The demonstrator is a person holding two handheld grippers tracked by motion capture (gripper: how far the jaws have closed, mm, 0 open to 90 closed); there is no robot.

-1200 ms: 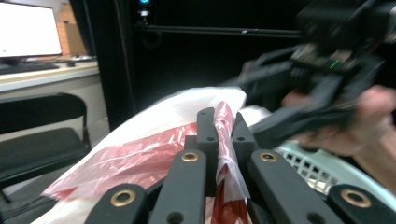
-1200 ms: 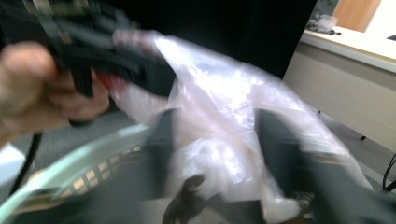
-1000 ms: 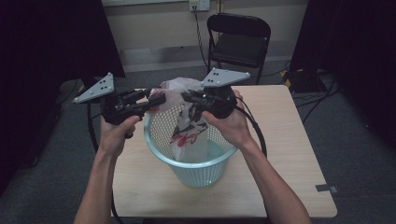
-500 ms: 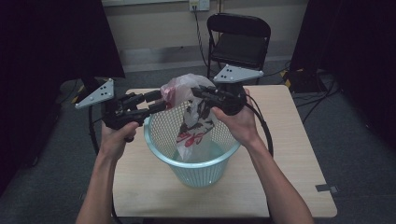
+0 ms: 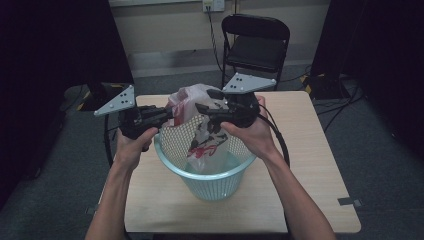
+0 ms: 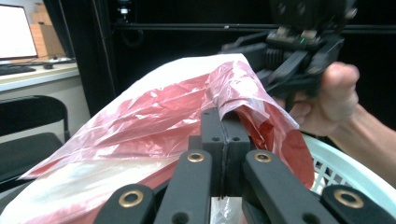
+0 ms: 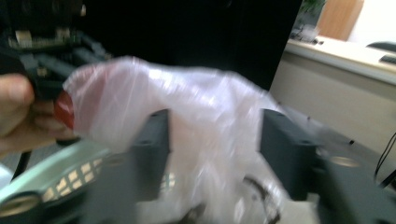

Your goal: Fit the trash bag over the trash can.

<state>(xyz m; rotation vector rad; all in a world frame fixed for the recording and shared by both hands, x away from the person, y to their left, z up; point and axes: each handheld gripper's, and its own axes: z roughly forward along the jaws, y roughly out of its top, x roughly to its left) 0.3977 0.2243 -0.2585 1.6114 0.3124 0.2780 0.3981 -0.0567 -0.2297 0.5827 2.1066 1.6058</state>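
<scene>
- Two grippers are up over the blue basket (image 5: 210, 177), and we hold one in each hand.
- Half a second ago the bag's top sat a bit lower and more to the right; now it is bunched up higher, between the two tools.
- Our right gripper (image 5: 201, 108) has moved a little toward the left one since then, and our left gripper (image 5: 170, 113) has stayed almost where it was.
- Our left gripper's jaws are pressed tight together, and they pinch a fold of the red and white plastic bag (image 6: 154, 126).
- From the left gripper view, the bag spreads out ahead of those jaws and off to their left side, and it drapes over their tips.
- Our right gripper's jaws are spread wide apart in the right gripper view.
- The bag (image 7: 196, 121) hangs in the gap between those spread jaws, but that picture is blurry, so we cannot tell if the jaws touch it.
- From the high view, the bag (image 5: 200, 145) hangs down from the two tools into the basket, and its lower part lies inside against the mesh wall.
- The basket stands on the wooden table (image 5: 320, 165), right under both tools.
</scene>
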